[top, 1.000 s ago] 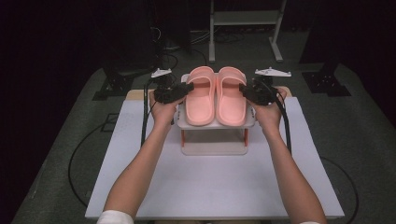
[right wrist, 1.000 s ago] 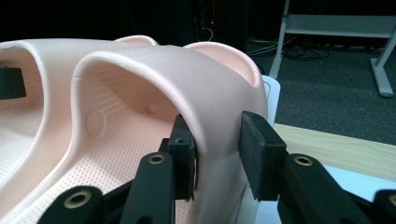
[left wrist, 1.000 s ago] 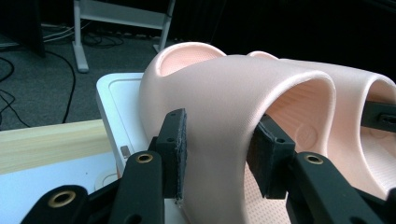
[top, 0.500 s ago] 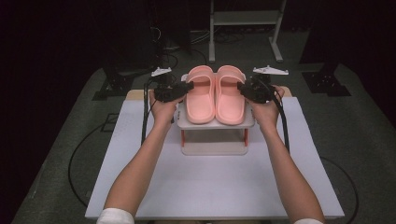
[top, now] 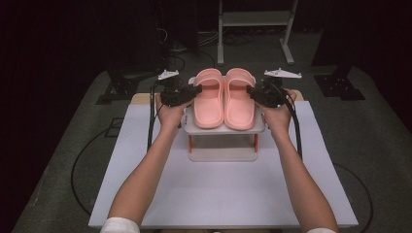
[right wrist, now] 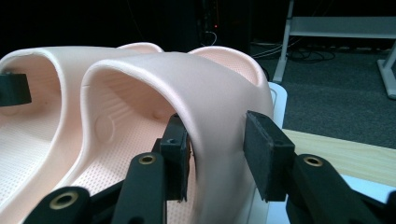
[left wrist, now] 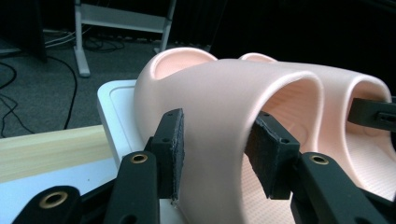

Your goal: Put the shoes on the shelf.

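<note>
We find the pink slippers (top: 224, 99) on the small white stand (top: 223, 128). Left gripper (left wrist: 215, 156) and right gripper (right wrist: 217, 149) straddle the straps, not yet clamped. We should close squarely, then lift evenly.

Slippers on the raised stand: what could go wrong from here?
Each tool straddles a strap wall with jaws not closed. The left tool on the left slipper might pinch only the edge and slip. The right tool may lift the right slipper unevenly, nudging the stand.
</note>
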